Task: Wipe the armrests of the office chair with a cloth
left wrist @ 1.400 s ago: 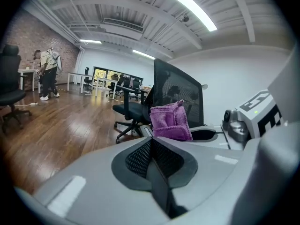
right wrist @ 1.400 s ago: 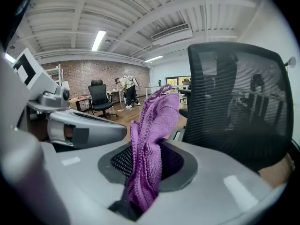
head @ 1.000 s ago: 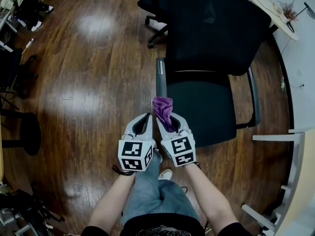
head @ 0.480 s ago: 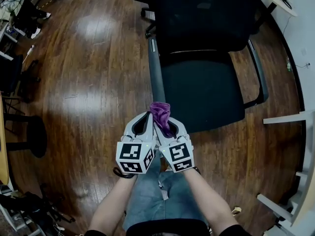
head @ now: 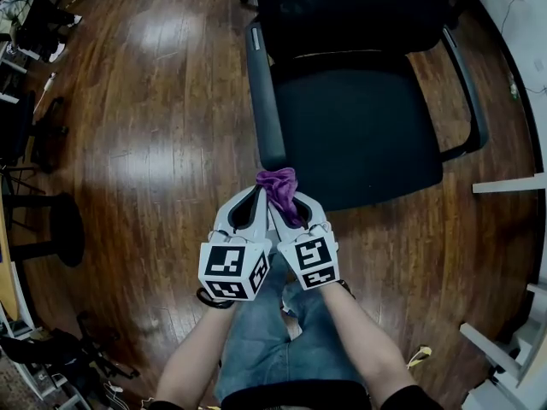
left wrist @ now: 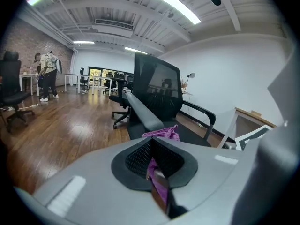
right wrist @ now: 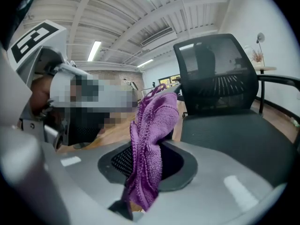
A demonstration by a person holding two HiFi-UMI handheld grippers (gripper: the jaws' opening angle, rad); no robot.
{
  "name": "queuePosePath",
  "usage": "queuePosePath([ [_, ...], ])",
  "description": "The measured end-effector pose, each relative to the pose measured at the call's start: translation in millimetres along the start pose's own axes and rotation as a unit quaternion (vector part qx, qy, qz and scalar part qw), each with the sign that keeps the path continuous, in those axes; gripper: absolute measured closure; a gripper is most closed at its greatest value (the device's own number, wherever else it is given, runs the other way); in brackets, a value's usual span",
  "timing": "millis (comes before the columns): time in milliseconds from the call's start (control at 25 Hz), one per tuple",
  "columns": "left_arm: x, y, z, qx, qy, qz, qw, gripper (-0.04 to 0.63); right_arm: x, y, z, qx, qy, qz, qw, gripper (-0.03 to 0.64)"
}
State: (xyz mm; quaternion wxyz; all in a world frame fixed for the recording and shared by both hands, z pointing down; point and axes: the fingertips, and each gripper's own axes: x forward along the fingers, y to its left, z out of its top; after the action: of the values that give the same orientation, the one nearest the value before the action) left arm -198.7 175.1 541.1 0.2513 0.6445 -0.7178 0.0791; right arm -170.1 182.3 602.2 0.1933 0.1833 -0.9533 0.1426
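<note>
My read is that wiping hasn't started: left gripper (head: 255, 202) and right gripper (head: 291, 205) both pinch the purple cloth (head: 278, 184) just off the front end of the office chair's nearer armrest (head: 261, 101), with the farther armrest (head: 468, 84) also pending.

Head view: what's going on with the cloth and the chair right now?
A person holds two grippers side by side in front of a black office chair. The fingers of the right gripper are clamped on a purple cloth, which sticks up past them. The fingers of the left gripper are closed too, with a strip of purple between them. The cloth sits at the front end of the nearer armrest; contact can't be confirmed. The far armrest is untouched.
</note>
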Motion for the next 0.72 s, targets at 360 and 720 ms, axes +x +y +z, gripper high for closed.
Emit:
queuePosePath([
  [360, -7.6, -11.3, 43.1, 0.002, 0.007, 0.004, 1.0000, 0.591, -37.8, -7.6, 70.2, 0.028, -0.040, -0.013, 0.999, 0.518],
  [720, 12.5, -21.8, 112.9, 0.017, -0.007, -0.012, 0.9998, 0.591, -35.5, -40.4, 160.5, 0.017, -0.074, -0.032, 0.997, 0.518],
])
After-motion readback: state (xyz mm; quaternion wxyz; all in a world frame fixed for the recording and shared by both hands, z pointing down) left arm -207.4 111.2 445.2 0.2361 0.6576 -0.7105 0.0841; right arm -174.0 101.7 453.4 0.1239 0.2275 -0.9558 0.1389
